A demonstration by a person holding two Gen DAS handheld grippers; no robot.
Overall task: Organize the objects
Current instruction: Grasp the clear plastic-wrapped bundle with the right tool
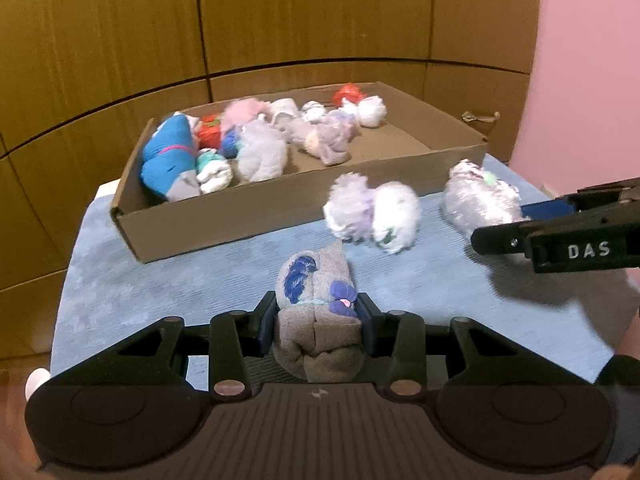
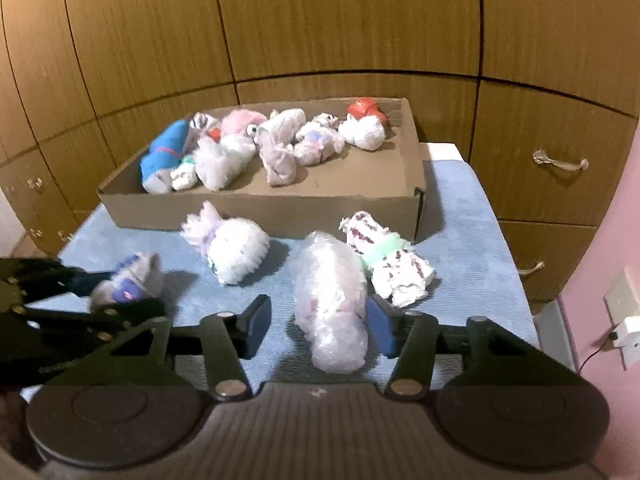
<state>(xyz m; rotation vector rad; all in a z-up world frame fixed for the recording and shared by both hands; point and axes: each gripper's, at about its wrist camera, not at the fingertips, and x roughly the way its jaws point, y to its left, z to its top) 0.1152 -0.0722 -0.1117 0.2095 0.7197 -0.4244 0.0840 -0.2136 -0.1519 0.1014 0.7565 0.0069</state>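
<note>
Wooden cabinet panels (image 2: 340, 32) close off the background, and a blue cloth (image 1: 160, 280) covers the tabletop in front of them.

On that cloth the left gripper (image 1: 316, 316) has its fingers (image 1: 266, 320) clamped on a grey rolled sock (image 1: 316, 320) with a blue feather print and a small purple bow; both pads press into its sides. In the right wrist view the same sock (image 2: 128, 280) shows, blurred, at the tip of the left gripper (image 2: 116, 288).

The right gripper (image 2: 316, 320) has its fingers (image 2: 256, 324) set apart around a pale, bubbly bundle (image 2: 332, 308) lying on the cloth. The right pad sits against the bundle's side, while a clear gap remains at the left pad, so nothing is pinched. From the left wrist view this gripper (image 1: 504, 224) reaches in from the right edge at the same bundle (image 1: 480, 196).

Just beside that bundle lies a white roll with purple marks and a green band (image 2: 388, 260). Near the middle of the cloth rests a white and lilac fluffy roll (image 1: 372, 212).

Behind them stands a shallow cardboard box (image 1: 240, 216), open on top, holding many rolled socks, among them a blue one (image 1: 168, 156) at its left end and a red and white one (image 2: 366, 120) at its right end.
</note>
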